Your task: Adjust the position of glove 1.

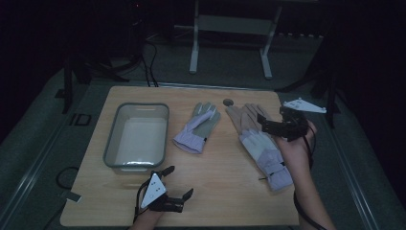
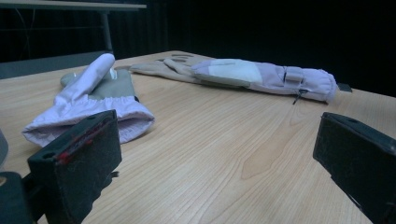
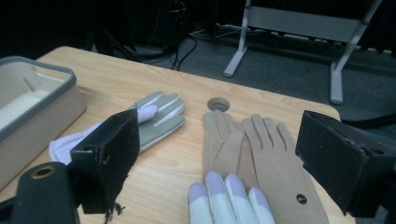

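Dark room, wooden table point(image 1: 220, 191). My right gripper point(image 1: 282, 125) hovers, jaws apart, above the stacked gloves point(image 1: 261, 143); my left gripper point(image 1: 167, 194) waits, also agape. I should drop squarely and pinch the top glove alone, near its fingers.

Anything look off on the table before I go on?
Mostly tidy. One oddity: the lilac-and-white glove lies partly on top of the tan suede glove beneath the open right gripper, so grabbing one may drag the other.

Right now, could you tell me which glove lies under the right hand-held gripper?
The tan glove, with a lilac glove lying on it; the other lilac glove lies alone beside the bin.
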The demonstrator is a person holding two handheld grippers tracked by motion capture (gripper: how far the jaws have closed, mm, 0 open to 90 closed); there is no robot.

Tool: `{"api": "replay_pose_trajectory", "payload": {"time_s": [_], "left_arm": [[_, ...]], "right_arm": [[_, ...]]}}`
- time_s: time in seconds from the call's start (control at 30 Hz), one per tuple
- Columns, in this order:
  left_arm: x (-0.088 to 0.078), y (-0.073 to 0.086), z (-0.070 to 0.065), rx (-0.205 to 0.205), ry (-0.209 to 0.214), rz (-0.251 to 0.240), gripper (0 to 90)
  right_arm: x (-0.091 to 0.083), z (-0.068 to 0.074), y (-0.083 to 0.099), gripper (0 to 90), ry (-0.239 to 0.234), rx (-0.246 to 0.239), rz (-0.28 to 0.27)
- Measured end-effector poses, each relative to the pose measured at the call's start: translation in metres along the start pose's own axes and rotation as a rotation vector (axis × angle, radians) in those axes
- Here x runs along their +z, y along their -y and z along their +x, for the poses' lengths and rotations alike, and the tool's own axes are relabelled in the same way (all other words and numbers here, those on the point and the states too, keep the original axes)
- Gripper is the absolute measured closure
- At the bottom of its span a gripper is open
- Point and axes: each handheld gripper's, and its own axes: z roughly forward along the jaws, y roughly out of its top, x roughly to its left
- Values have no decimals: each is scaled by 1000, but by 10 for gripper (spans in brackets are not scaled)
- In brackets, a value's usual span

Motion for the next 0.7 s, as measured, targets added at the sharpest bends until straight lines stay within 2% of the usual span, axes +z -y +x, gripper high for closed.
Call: {"api": "replay_pose_trajectory", "payload": {"time_s": [0.2, 0.33, 0.5, 0.7], "left_arm": [[0, 0, 0, -1, 2, 0, 13], [0, 0, 1, -13, 4, 0, 13], [-1, 0, 2, -6, -6, -1, 13], [-1, 0, 2, -11, -1, -4, 13]], "right_arm": [[17, 14, -10, 143, -54, -23, 45], [34, 23, -16, 153, -96, -38, 83], [55, 36, -21, 163, -125, -43, 99], [82, 55, -23, 176, -150, -89, 119]]}}
